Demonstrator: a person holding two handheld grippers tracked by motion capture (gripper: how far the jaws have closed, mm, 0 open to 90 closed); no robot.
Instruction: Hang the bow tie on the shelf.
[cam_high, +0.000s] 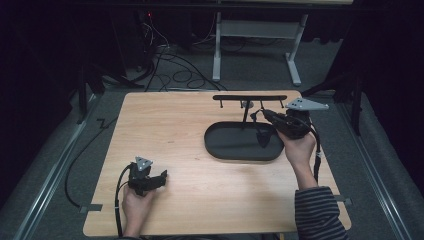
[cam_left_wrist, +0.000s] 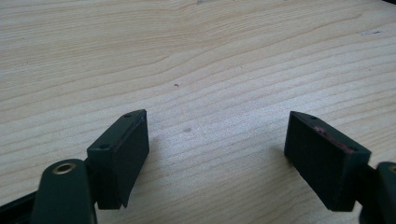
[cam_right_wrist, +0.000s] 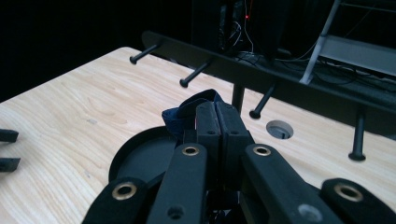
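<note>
Your left tool (cam_high: 161, 179) rests low at the near left of the tabletop (cam_high: 185, 130), its jaws spread wide over bare wood with nothing between them. Farther off, your right tool (cam_high: 261, 115) is pressed together, pinching a dark blue strap (cam_right_wrist: 187, 112) that hangs above the black oval tray (cam_high: 220, 147). Just beyond it stands the black peg rack (cam_right_wrist: 289, 91), its pegs pointing toward you, near the tabletop's far edge.
</note>
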